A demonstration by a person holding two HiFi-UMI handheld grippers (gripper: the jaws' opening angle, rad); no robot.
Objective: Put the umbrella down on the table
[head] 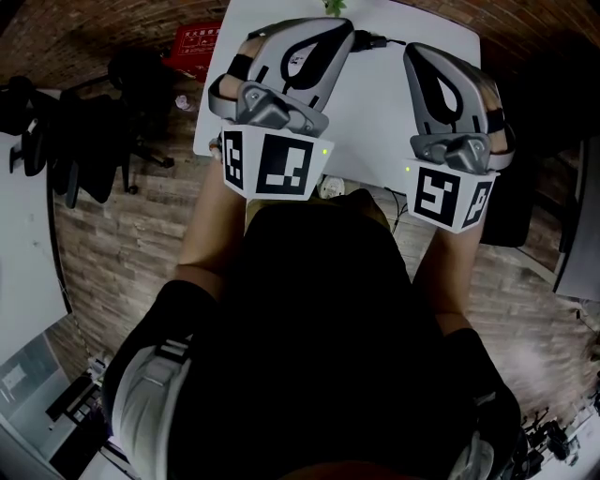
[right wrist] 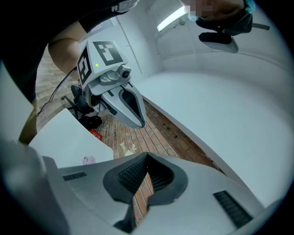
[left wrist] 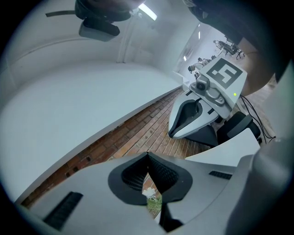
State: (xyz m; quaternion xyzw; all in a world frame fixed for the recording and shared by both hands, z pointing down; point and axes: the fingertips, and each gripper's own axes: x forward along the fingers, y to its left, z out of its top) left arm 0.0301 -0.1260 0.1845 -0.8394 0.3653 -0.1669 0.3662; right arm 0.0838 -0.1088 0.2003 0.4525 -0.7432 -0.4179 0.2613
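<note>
Two claws, no umbrella: the left claw (left wrist: 148,154) and the right claw (right wrist: 146,156) each stand with jaws together on nothing, held level and side by side at the worktop (head: 375,112). The umbrella appears in no view, so we judge the set-down either complete or not yet begun.

To do the step well, we first locate the umbrella and clamp it near its middle. We then lower it lengthwise onto the bare white surface and part the jaws only once it rests flat.

On the brick floor (head: 131,253) at left we note a red box (head: 195,42) and dark chairs (head: 141,80). A cable (head: 380,40) and a plant (head: 333,6) sit at the worktop's far end. The cable may cross the landing area, so we keep clear of it.
</note>
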